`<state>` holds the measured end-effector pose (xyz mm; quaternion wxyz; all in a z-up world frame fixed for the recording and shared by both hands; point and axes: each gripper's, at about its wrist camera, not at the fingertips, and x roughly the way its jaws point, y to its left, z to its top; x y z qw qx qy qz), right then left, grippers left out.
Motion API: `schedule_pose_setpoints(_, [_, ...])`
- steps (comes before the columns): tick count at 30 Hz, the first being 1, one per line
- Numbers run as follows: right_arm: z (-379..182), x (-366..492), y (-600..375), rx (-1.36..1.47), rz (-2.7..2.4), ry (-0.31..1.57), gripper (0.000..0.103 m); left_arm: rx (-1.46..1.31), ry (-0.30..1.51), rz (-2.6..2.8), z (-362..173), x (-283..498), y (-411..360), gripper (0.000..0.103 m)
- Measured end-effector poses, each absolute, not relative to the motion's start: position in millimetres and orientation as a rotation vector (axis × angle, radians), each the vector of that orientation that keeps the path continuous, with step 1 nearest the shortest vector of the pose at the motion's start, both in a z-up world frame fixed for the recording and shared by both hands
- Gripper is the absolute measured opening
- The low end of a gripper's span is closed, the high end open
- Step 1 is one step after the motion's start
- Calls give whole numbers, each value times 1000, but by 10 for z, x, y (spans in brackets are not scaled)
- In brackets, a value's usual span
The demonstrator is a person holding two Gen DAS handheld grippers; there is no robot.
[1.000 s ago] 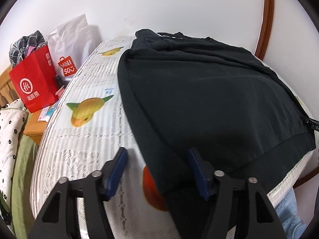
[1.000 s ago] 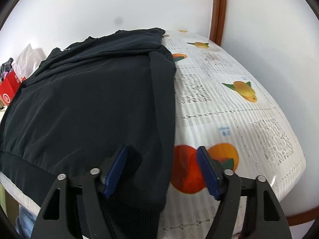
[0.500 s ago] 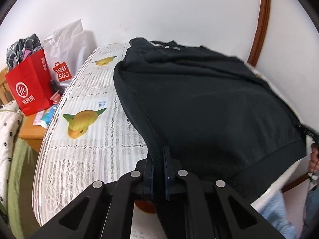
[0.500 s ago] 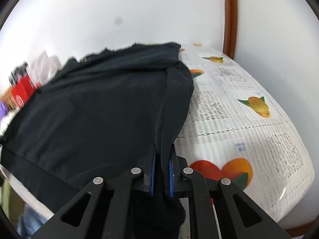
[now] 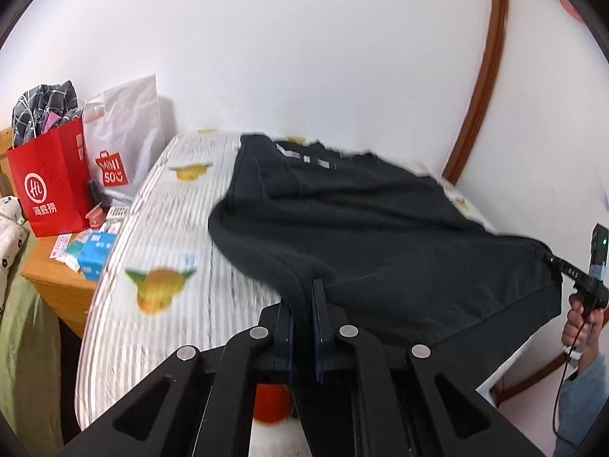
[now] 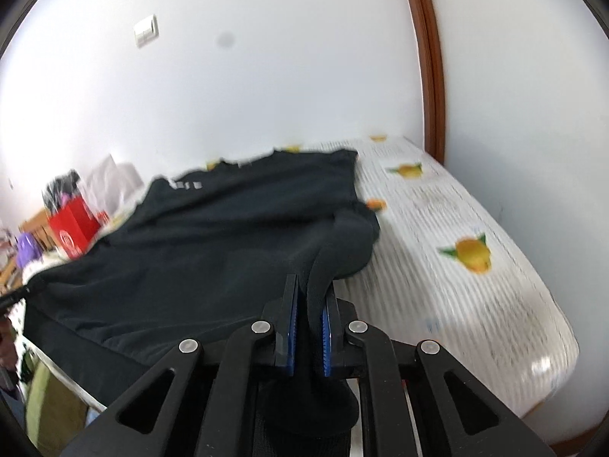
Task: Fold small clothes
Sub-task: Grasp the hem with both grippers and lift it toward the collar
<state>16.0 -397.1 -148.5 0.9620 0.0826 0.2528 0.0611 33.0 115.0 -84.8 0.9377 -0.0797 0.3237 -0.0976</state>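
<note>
Fruit-print table [image 5: 160, 228] — a black garment [image 5: 361, 221] lies on it.

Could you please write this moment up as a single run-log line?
phase: lifting hem | left gripper: shut on black sweatshirt | right gripper: shut on black sweatshirt | far end: resting on table

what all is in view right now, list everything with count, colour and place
sweatshirt: 1, black, spread on the table, near hem lifted
tablecloth: 1, white with fruit prints, covering the table
paper bag: 1, red, left of the table
plastic bag: 1, white with red logo, behind the red one
side cabinet: 1, wooden, under the bags
wall switch: 1, white, on the wall
left gripper: 1, black, shut on the hem
right gripper: 1, black with blue pads, shut on the hem
</note>
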Motion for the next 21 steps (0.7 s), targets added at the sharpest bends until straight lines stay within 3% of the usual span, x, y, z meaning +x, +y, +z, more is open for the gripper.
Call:
schedule_pose_setpoints(10, [-1017, 990, -3883, 208, 110, 469, 10, -160, 602, -111, -639, 1047, 1151, 7])
schedule_pose_setpoints(21, [-1084, 2047, -3852, 225, 91, 523, 10, -147, 669, -53, -797, 2057, 1075, 7])
